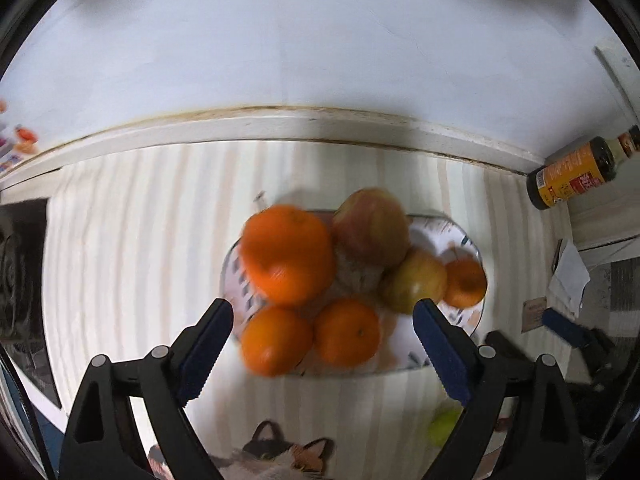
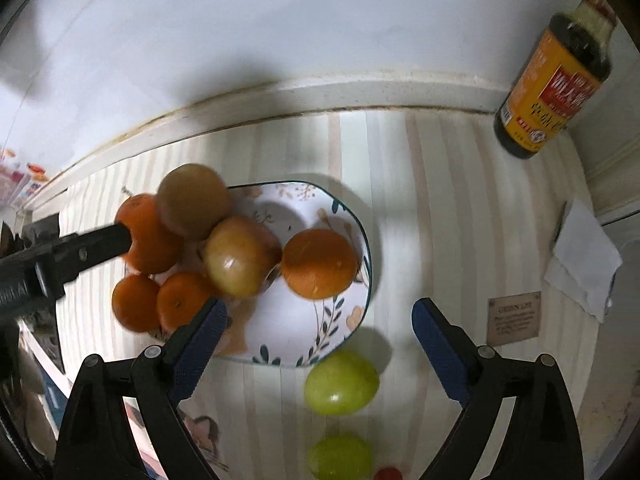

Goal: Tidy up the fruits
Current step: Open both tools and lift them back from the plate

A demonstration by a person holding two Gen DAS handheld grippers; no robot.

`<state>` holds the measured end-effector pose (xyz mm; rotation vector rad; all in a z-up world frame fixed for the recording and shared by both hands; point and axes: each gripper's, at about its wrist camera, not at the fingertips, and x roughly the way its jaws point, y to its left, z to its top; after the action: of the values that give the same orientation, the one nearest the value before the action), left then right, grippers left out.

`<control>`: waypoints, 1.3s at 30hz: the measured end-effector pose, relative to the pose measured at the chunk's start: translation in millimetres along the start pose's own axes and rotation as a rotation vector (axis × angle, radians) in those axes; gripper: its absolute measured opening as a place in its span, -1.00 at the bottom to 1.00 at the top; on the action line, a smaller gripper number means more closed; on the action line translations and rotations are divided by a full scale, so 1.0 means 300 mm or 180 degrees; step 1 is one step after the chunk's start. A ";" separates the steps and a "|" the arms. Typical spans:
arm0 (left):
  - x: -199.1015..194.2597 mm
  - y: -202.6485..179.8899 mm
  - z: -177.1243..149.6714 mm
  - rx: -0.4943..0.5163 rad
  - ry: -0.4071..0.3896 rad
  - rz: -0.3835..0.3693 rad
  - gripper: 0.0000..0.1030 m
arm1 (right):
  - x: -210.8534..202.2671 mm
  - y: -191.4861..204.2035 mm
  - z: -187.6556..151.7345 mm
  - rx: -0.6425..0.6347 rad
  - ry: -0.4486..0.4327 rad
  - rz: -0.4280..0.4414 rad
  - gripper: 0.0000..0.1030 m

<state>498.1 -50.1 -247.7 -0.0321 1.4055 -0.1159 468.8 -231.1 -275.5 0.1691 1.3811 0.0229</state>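
A floral plate (image 2: 340, 216) (image 1: 464, 236) on a striped cloth holds several oranges (image 1: 288, 256) (image 2: 320, 264) and two reddish-green apples (image 1: 370, 226) (image 2: 240, 256). My left gripper (image 1: 323, 314) is open and empty just in front of the plate; it also shows in the right wrist view (image 2: 96, 246) beside the oranges. My right gripper (image 2: 319, 316) is open and empty over the plate's near edge; one of its fingers (image 1: 560, 324) shows in the left wrist view. Two green apples (image 2: 341, 383) (image 2: 340, 458) lie on the cloth in front of the plate.
A dark sauce bottle (image 2: 556, 84) (image 1: 576, 172) stands at the back right by the wall. A white folded paper (image 2: 584, 264) and a small brown card (image 2: 514, 318) lie to the right. A small red fruit (image 2: 388, 473) sits at the bottom edge.
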 end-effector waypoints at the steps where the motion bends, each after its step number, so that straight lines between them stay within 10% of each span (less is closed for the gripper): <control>1: -0.024 0.012 -0.032 -0.0016 -0.0050 0.0036 0.79 | -0.026 0.007 -0.018 -0.0015 -0.0046 0.0000 0.86; 22: -0.502 0.030 -0.385 0.0103 -0.0942 0.0086 0.79 | -0.517 0.117 -0.342 -0.0235 -0.0754 -0.0010 0.86; 39: -0.622 0.010 -0.527 0.0224 -0.1102 0.0066 0.79 | -0.755 0.158 -0.505 -0.0216 -0.1111 0.0004 0.86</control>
<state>312.7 -21.2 -90.8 0.0201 1.0553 -0.1356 281.5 -194.5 -75.5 0.1110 1.0306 0.0392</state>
